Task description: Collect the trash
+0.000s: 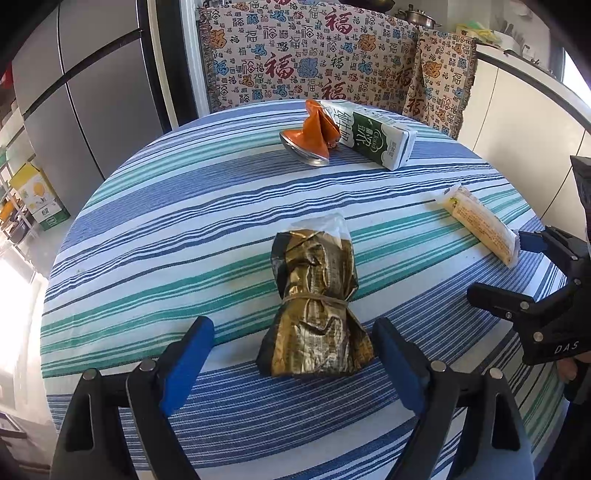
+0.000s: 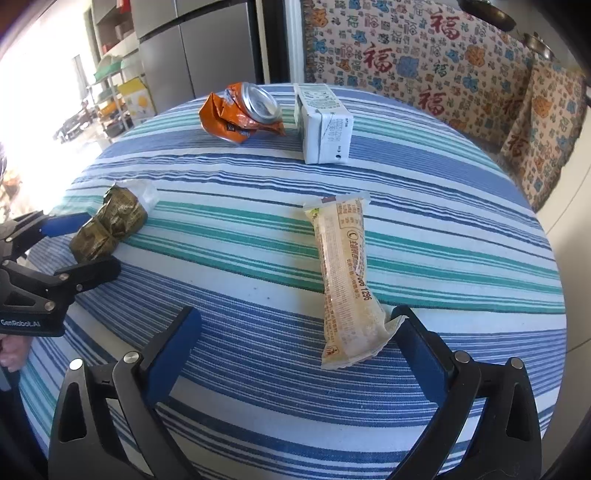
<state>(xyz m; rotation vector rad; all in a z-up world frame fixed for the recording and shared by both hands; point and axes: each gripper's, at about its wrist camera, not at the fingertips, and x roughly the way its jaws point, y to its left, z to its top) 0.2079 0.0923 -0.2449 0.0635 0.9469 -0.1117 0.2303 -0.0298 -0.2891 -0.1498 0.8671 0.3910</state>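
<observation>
Although both claws are spread wide, nothing has been collected: the bundle (image 1: pixel 314 302) lies between the left claw (image 1: pixel 293 363), the wrapper (image 2: pixel 347 280) beside the right claw (image 2: pixel 295 343), on the table (image 1: pixel 147 221).

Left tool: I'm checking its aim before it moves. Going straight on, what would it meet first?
Probably the gold wrapper bundle, lying between the open left tool's fingers; depth is uncertain.

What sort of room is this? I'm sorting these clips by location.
Most likely a home kitchen or dining corner. A tall steel fridge stands behind the round table with its striped cloth, pots sit on a counter, and a bench draped in patterned fabric lines the wall.
</observation>
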